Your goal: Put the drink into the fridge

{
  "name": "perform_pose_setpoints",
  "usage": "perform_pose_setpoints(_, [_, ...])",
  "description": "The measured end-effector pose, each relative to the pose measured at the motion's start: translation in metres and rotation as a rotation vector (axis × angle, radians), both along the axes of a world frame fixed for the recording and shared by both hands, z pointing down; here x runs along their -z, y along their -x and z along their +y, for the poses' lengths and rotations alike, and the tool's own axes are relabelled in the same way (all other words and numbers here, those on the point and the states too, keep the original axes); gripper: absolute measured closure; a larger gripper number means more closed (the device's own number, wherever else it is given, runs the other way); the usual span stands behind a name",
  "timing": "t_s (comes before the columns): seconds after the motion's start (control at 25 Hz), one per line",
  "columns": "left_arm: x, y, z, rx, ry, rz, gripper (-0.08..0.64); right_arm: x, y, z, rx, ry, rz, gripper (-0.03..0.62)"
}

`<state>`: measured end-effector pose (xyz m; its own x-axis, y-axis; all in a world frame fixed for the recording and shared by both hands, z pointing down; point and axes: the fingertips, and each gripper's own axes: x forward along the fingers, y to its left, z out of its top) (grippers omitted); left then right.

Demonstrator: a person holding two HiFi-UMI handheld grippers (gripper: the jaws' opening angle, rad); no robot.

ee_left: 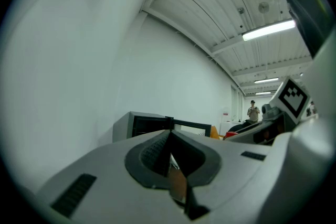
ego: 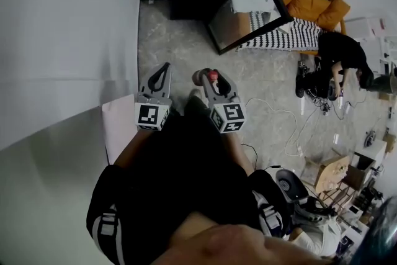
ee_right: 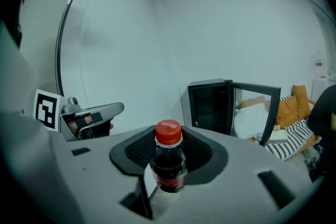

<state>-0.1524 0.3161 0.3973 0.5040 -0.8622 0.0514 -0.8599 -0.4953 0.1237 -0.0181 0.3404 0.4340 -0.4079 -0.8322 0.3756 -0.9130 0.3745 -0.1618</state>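
I am holding the bottle (ee_right: 169, 165) at centre frame, my right gripper (ego: 209, 76) clamped partway open around it. The print on its red cap (ee_right: 168, 132) is too blurred to read. My left gripper (ee_left: 169, 138) is sitting beside it, jaws closed on nothing. Farther off, right of centre, the fridge (ee_right: 209, 106) is standing with its door (ee_right: 257, 107) open.

The drink (ee_right: 169, 168) is glossy clear plastic with a smooth red cap. Right gripper (ee_right: 169, 150) and left gripper (ee_left: 170, 150) are matt grey plastic. The fridge (ee_right: 210, 107) is glossy black, and the floor (ego: 260, 90) is mottled stone.
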Motion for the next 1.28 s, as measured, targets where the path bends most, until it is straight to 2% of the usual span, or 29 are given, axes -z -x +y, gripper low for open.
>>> perform_pose_setpoints(0.24, [0.008, 0.009, -0.018, 0.001, -0.014, 0.032, 0.555, 0.002, 0.006, -0.015, -0.009, 0.001, -0.004, 0.451])
perform_pose_setpoints(0.72, [-0.002, 0.01, -0.085, 0.04, 0.012, 0.017, 0.555, -0.009, -0.005, -0.093, -0.007, 0.001, 0.002, 0.451])
perform_pose_setpoints(1.08, [-0.01, -0.023, -0.17, 0.043, 0.007, -0.007, 0.555, -0.013, -0.03, -0.178, 0.019, 0.011, -0.002, 0.451])
perform_pose_setpoints(1.28, [0.0, -0.051, -0.223, 0.064, 0.041, -0.022, 0.555, -0.016, -0.054, -0.23, 0.034, 0.017, 0.0, 0.451])
